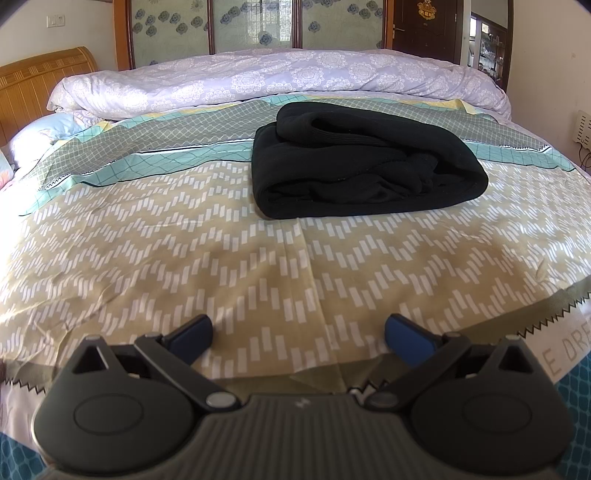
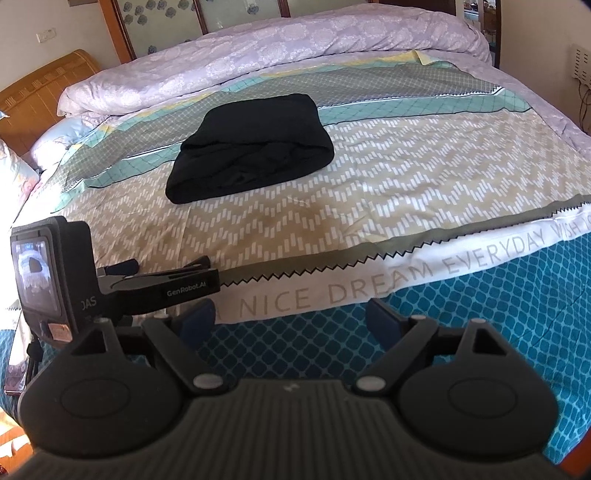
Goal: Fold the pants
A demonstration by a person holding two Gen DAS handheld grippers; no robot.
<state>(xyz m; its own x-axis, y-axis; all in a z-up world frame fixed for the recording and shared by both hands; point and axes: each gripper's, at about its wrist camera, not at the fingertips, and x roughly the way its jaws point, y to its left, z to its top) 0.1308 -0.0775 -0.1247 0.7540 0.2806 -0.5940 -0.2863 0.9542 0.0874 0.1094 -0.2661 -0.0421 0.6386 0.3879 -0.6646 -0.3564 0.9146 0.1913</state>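
The black pants (image 1: 362,166) lie folded in a thick bundle on the patterned bed sheet (image 1: 184,258), toward the far middle of the bed. They also show in the right wrist view (image 2: 255,147). My left gripper (image 1: 298,334) is open and empty, low over the near part of the sheet, well short of the pants. My right gripper (image 2: 290,319) is open and empty near the bed's front edge, farther back. The left gripper's body with its camera screen (image 2: 37,273) shows at the left of the right wrist view.
A rolled lilac quilt (image 1: 280,77) lies along the far side of the bed. A wooden headboard (image 1: 40,85) stands at the left. The sheet's printed border (image 2: 406,273) runs above the blue mattress cover (image 2: 480,314). A door (image 1: 424,26) is at the back right.
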